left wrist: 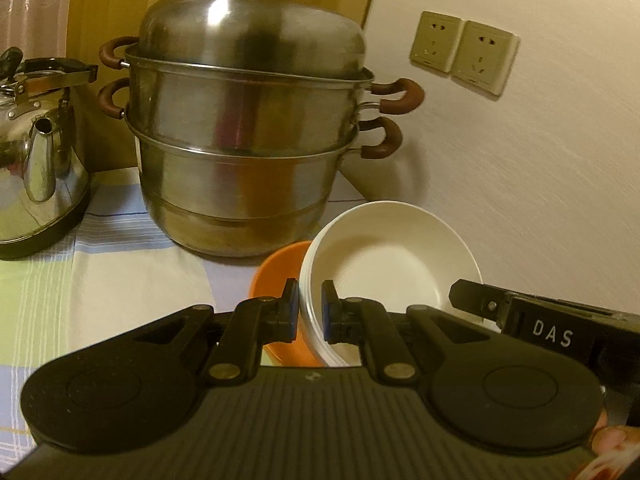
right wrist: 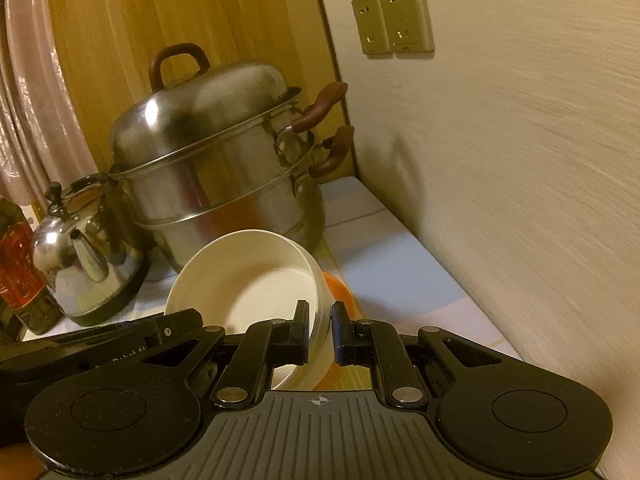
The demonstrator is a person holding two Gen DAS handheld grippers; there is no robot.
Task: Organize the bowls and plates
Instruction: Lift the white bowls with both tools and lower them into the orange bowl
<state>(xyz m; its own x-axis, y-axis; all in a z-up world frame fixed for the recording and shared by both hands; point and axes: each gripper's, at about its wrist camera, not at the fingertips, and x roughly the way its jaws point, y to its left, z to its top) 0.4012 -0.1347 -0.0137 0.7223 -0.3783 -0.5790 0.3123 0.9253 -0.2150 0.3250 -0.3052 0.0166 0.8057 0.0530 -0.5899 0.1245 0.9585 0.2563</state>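
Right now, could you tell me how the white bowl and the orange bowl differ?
The white bowl is gripped on opposite rims by the left gripper and the right gripper; the orange bowl is ungripped. The white bowl is fully visible; the orange bowl sits mostly hidden beneath it. Both are round.

Place: my home kitchen
Signs: steamer pot [left wrist: 248, 128], kettle [left wrist: 36, 160], wall sockets [left wrist: 464, 52], cloth-covered counter [left wrist: 120, 280]
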